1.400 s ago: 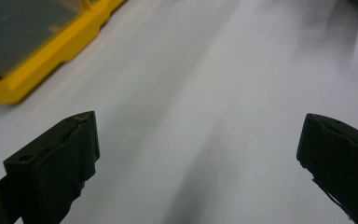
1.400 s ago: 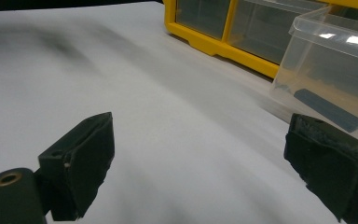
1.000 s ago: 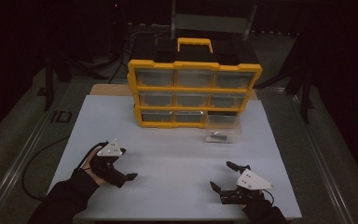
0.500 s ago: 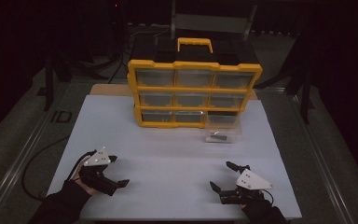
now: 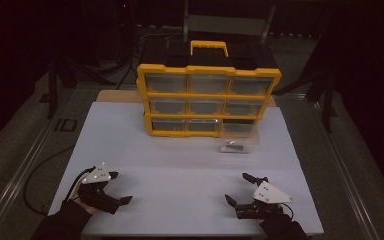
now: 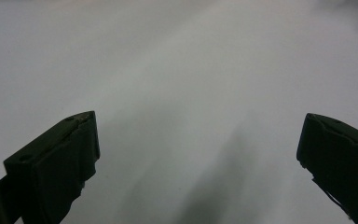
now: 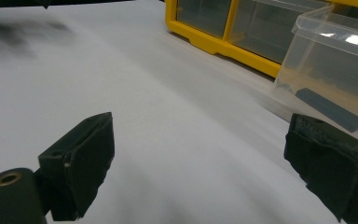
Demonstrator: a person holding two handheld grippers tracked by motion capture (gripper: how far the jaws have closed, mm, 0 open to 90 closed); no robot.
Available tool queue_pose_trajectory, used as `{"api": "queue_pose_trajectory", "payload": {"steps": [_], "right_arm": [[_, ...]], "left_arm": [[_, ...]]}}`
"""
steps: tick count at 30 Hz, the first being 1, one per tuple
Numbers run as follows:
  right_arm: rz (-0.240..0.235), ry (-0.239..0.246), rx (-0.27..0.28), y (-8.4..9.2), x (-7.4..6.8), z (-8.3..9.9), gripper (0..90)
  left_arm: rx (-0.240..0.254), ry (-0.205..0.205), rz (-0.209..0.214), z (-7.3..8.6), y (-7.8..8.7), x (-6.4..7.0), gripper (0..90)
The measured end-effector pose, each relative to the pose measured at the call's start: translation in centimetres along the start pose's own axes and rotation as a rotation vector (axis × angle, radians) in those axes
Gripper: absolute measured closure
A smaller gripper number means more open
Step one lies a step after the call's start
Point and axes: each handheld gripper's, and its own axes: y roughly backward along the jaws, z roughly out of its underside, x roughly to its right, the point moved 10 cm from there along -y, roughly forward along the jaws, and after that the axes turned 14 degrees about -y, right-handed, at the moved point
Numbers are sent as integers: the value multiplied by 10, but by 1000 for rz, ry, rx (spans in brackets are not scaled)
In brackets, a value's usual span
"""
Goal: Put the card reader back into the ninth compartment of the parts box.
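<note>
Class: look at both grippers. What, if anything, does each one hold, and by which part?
Nothing is held. The left gripper and the right gripper both stand open over the white table, with only bare surface between their jaws.

Bench point(image 5: 180, 165): smooth, matt white sheet, paper-like.
Organizer frame point(image 5: 209, 95): yellow plastic with a slight sheen.
Drawers: clear, glossy plastic.
Loose drawer point(image 7: 328, 74): clear, shiny plastic box standing on the bench, with a flat, dull dark piece inside.
Left hand-held gripper point(image 5: 116, 187): matt black jaws under a pale grey plate.
Right hand-held gripper point(image 5: 240, 189): matt black jaws with rough, foam-like pads.
</note>
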Motion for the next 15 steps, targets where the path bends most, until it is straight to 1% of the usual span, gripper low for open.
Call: {"api": "queue_pose_trajectory", "payload": {"steps": [2, 4, 5, 7, 9, 12, 15], "right_arm": [[0, 5, -1, 0, 1, 0, 85], [1, 9, -5, 0, 0, 1, 86], [-1, 7, -4, 0, 0, 0, 86], [-1, 11, -3, 0, 0, 0, 85], [2, 10, -6, 1, 0, 0, 86], [0, 4, 1, 0, 0, 0, 86], [3, 7, -5, 0, 1, 1, 86]], "left_arm": [[6, 4, -6, 2, 0, -1, 5], [20, 5, -24, 2, 1, -3, 5], [23, 9, -21, 2, 1, -4, 5], [33, 10, -34, 2, 2, -5, 5], [36, 5, -39, 2, 4, -6, 5], [32, 6, -35, 3, 3, -5, 5], [31, 3, -27, 3, 2, -4, 5]]}}
